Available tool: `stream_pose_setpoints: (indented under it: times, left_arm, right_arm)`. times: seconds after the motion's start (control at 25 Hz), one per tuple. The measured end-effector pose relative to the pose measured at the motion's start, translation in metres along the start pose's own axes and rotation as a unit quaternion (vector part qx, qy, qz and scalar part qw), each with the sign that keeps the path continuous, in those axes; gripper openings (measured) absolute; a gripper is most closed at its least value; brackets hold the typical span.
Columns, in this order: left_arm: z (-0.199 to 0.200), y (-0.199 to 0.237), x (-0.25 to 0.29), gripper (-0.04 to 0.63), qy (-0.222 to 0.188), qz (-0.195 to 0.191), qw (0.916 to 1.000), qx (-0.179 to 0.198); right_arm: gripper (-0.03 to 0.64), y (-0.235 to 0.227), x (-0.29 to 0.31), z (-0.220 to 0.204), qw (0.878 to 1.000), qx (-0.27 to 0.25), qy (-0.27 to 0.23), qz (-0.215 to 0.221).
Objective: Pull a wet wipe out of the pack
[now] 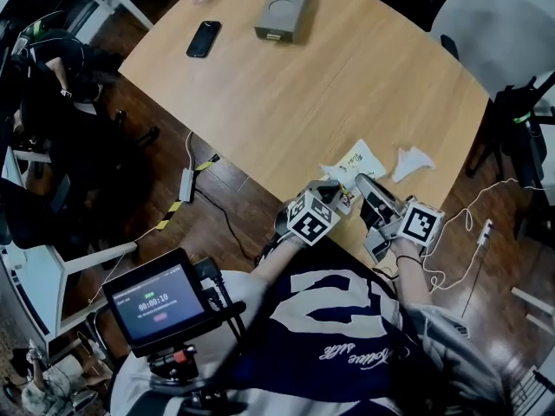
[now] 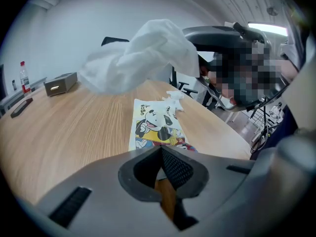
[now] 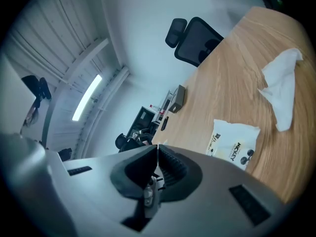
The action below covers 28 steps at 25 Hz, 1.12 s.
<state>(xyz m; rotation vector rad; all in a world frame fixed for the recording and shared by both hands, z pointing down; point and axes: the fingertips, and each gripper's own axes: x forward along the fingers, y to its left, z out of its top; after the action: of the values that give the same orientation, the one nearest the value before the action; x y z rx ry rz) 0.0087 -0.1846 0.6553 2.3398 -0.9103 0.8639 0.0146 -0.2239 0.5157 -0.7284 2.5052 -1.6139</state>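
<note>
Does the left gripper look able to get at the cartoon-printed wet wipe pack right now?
Probably yes: the cartoon-printed wet wipe pack lies flat on the wooden table just ahead of the left gripper, nothing between them. Its jaws are together, so they would need opening first.

Open tabletop [image 1: 347, 85] centre, phone [image 1: 203, 39], box [image 1: 283, 9] far edge

Pack [image 2: 155, 127] white, colourful cartoon-mouse print; wipe [image 2: 143, 53] white; table [image 1: 347, 76] light wood grain; phone [image 1: 203, 39] black; box [image 1: 283, 9] grey.
</note>
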Motion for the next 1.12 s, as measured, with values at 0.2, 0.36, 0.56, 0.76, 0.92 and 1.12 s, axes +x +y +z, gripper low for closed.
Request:
stream_pose_setpoints:
  times: [0.2, 0.36, 0.56, 0.76, 0.92, 1.12]
  left_arm:
    - [0.002, 0.004, -0.007, 0.003, -0.021, -0.015, 0.9995, -0.017]
    - [0.003, 0.007, -0.017, 0.003, -0.045, -0.013, 0.9974, -0.054]
    - [0.009, 0.013, -0.039, 0.003, -0.071, -0.004, 0.9926, -0.099]
    - [0.025, 0.006, -0.07, 0.003, -0.129, 0.017, 0.9797, -0.152]
    - [0.039, 0.007, -0.091, 0.003, -0.172, 0.028, 0.9666, -0.188]
    - [0.053, 0.0, -0.117, 0.003, -0.217, 0.041, 0.9495, -0.222]
  right_arm:
    - [0.006, -0.005, -0.014, 0.002, 1.0, -0.014, -0.012, -0.024]
    - [0.006, -0.01, -0.029, 0.004, 0.998, -0.035, -0.022, -0.048]
    - [0.006, -0.018, -0.044, 0.003, 0.995, -0.059, -0.027, -0.081]
    - [0.006, -0.016, -0.068, -0.005, 0.993, -0.077, -0.028, -0.082]
    - [0.006, -0.018, -0.076, -0.002, 0.991, -0.093, -0.032, -0.087]
    - [0.006, -0.019, -0.086, -0.003, 0.987, -0.117, -0.033, -0.102]
